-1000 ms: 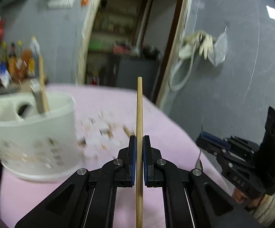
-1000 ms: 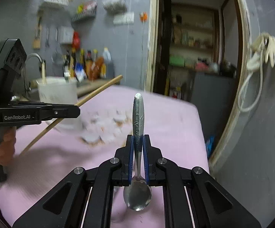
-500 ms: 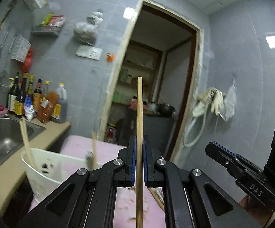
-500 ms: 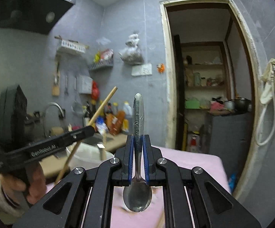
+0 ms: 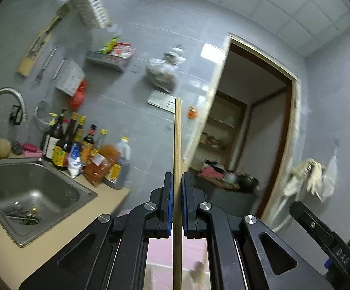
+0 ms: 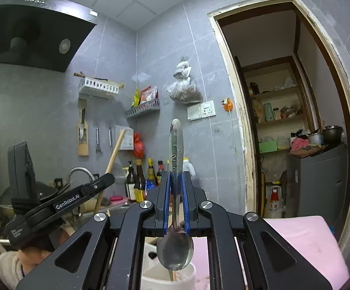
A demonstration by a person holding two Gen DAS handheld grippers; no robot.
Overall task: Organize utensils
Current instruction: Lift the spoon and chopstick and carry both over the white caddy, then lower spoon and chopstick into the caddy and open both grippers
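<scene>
Two claws raised, left claw (image 5: 177, 205) pinching upright chopstick (image 5: 177, 145), right claw (image 6: 175, 203) clamping spoon (image 6: 175, 249), bowl down

Both claws, left (image 5: 177, 205) and right (image 6: 176, 203), are raised, pointing upward, jaws clamped.

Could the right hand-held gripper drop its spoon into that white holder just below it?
Probably yes. The right hand-held gripper holds the spoon bowl-down right over the white holder; only the chopsticks already inside might get in the way.
</scene>
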